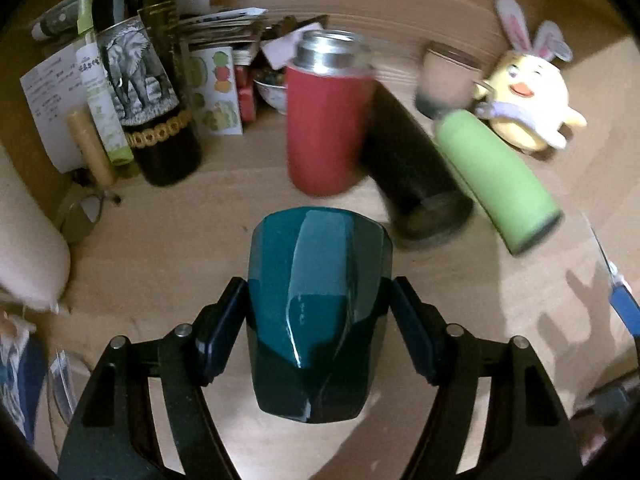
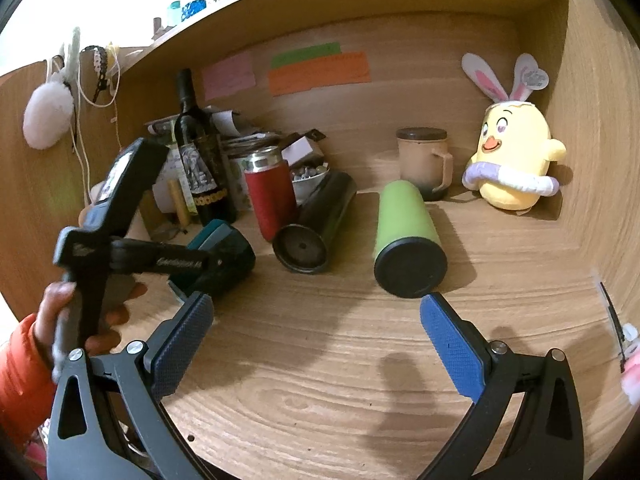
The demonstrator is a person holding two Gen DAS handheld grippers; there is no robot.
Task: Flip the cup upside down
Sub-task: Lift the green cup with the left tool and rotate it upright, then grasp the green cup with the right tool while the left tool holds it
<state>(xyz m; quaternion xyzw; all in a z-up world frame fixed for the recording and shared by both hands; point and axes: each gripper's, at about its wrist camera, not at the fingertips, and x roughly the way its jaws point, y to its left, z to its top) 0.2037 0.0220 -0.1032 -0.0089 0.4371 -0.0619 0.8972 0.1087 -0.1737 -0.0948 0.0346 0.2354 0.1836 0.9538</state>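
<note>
**Cup held between crowded bottles: where the flip could fail**

Cup (image 1: 318, 312), a dark teal faceted one, sits clamped between the pads of the left gripper (image 1: 318, 320), jaws closed against its two sides. In the right wrist view it hangs tilted just above the desk (image 2: 360, 380), toward the left side, with the person's hand (image 2: 76, 320) on the gripper handle. Which end is the mouth cannot be told for certain.

The glazed facets look slick, and the pads bear on a narrow band of the wall. A quick wrist turn could let the cup slide or spin in the grip and drop onto the wood.

Space is tight. Near the cup stand a red flask (image 1: 328, 120) with no lid and a black flask (image 1: 416, 168) lying on its side, with a green flask (image 1: 496, 180) lying beyond that. A wide swing during the turn could knock the red one over or set the lying ones rolling. A wine bottle (image 1: 148, 80) stands toward the back left corner, also within reach of a careless arc.

The right gripper (image 2: 316, 340) hovers wide open over the front middle of the desk, holding nothing, so nothing backs up the cup if it slips.
</note>
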